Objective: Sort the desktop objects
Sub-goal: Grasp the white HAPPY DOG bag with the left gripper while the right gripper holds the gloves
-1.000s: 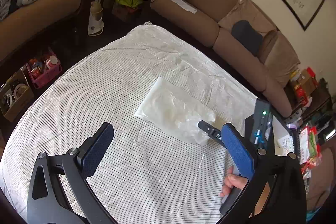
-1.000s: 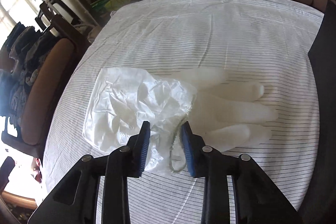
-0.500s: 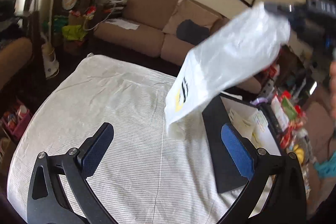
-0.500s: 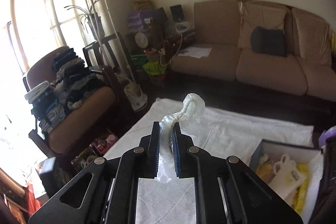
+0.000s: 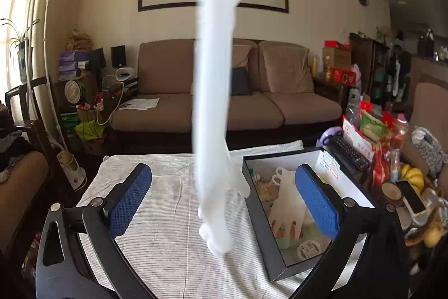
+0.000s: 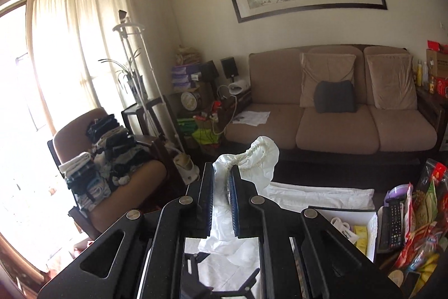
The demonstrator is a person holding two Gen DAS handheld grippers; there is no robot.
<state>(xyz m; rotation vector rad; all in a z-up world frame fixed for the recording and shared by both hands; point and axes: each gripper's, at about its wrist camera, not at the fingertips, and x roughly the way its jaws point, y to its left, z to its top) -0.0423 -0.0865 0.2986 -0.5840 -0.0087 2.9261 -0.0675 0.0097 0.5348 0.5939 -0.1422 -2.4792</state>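
A long white plastic glove (image 5: 212,102) with an elastic cuff (image 6: 260,156) hangs down in front of me. Its fingers dangle just above the striped tablecloth (image 5: 168,243). My right gripper (image 6: 221,173) is shut on the cuff end and holds it high above the table. My left gripper (image 5: 222,175) stands open, its blue pads (image 5: 131,195) on either side of the hanging glove and not touching it. A black box (image 5: 257,203) with white inner walls (image 6: 347,210) sits at the table's right. It holds another white glove (image 5: 288,203) and small packets.
Right of the box lie a remote (image 5: 347,152), snack bags (image 5: 372,131), bananas (image 5: 411,175) and a phone. A brown sofa (image 5: 252,108) runs behind the table. An armchair piled with clothes (image 6: 112,159) stands to the left.
The right gripper shut on the glove's cuff and lifted it high off the tablecloth. The left gripper rose and levelled out, so the glove now hangs lengthwise between its open fingers.
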